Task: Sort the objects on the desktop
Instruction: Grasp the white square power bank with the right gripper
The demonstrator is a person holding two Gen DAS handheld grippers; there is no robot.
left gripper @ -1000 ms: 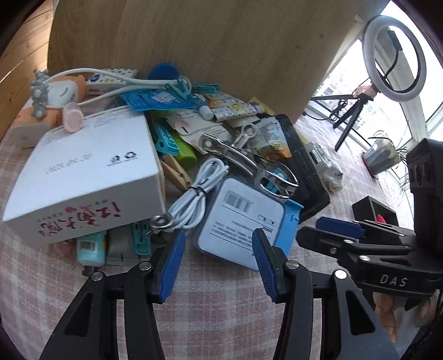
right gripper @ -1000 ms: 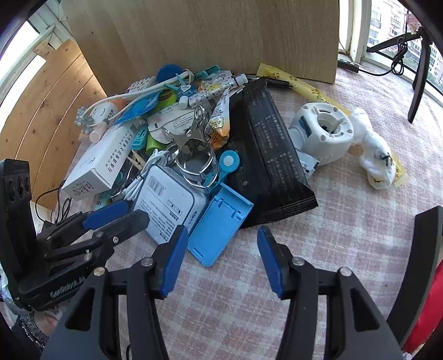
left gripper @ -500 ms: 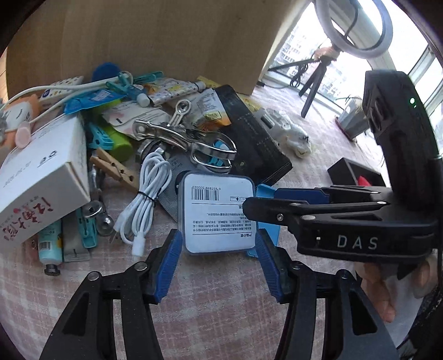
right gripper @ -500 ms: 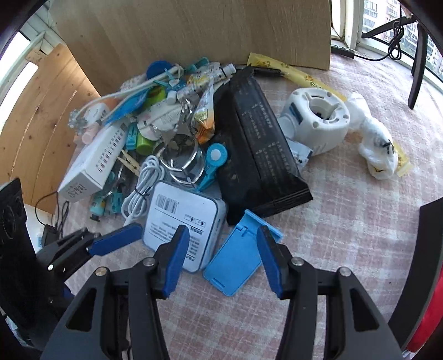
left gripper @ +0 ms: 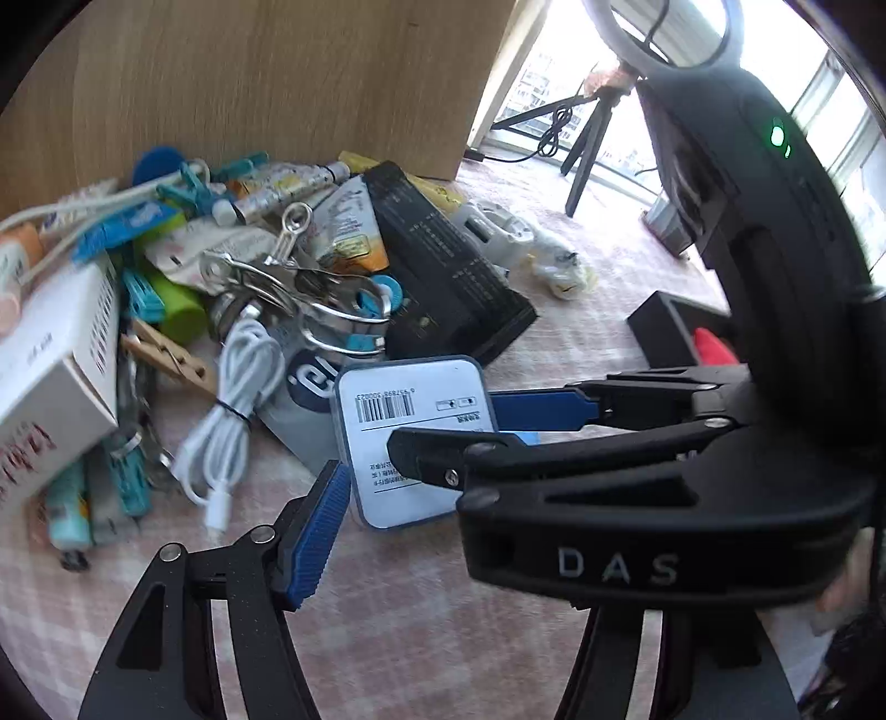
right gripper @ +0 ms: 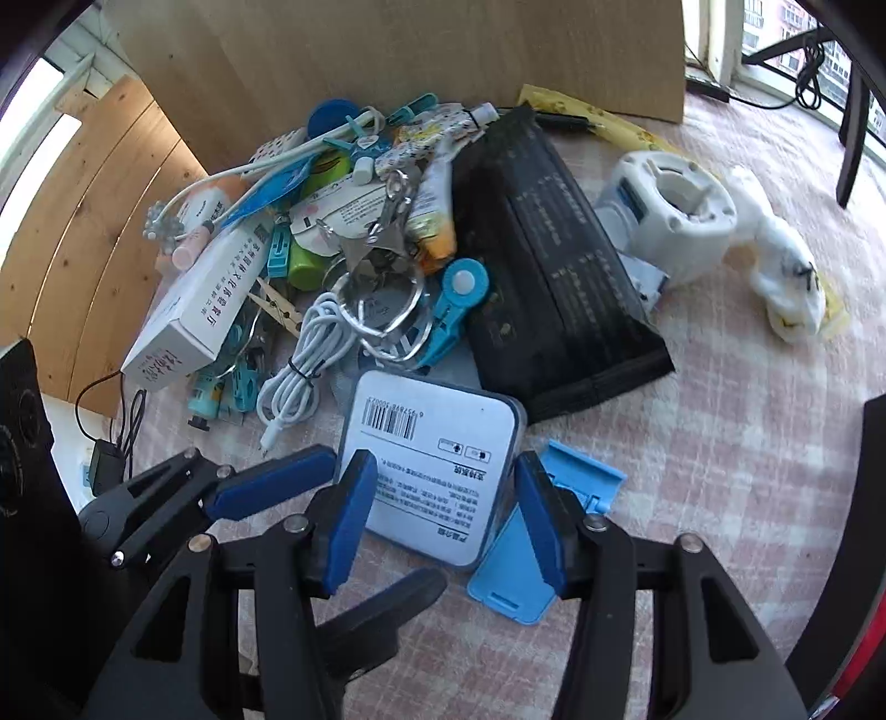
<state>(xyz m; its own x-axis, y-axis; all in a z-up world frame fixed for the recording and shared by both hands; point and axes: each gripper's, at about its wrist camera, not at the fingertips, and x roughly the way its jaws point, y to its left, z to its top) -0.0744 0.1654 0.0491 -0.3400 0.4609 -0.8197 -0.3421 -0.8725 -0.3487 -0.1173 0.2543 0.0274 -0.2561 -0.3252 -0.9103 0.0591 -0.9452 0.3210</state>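
Pink-and-white checked cloth covers the table [right gripper: 747, 443], with a pale wooden board [right gripper: 387, 50] standing at the far edge and bright windows to the far right. In the left wrist view a ring light on a tripod [left gripper: 587, 127] stands by the window.

At the near edge of the heap, a flat white box [right gripper: 432, 465] with a barcode and small printed text lies face up. The right claw [right gripper: 448, 515] straddles it, its blue pads on either side and not clearly pressing, so it reads as released. A blue plastic stand [right gripper: 554, 526] lies partly under the box's right corner, against the right pad. The left claw [right gripper: 354, 537] comes in from the left, jaws just widening, one finger beside the box's left edge and one on the near side; it grips nothing. Seen from the left wrist, the right claw's body, marked "DAS" [left gripper: 617, 565], blocks much of the box.

Beyond the box lie a coiled white cable [right gripper: 304, 354], a metal clip [right gripper: 387, 232] on wire rings, a blue round-headed clip [right gripper: 454, 304], and a long black packet [right gripper: 554, 266] with faint print. A long white carton [right gripper: 205, 310] with Chinese writing sits to the left, over wooden pegs and small tubes. A white round gadget [right gripper: 675, 221] and a crumpled white bag [right gripper: 786, 282] lie to the far right.
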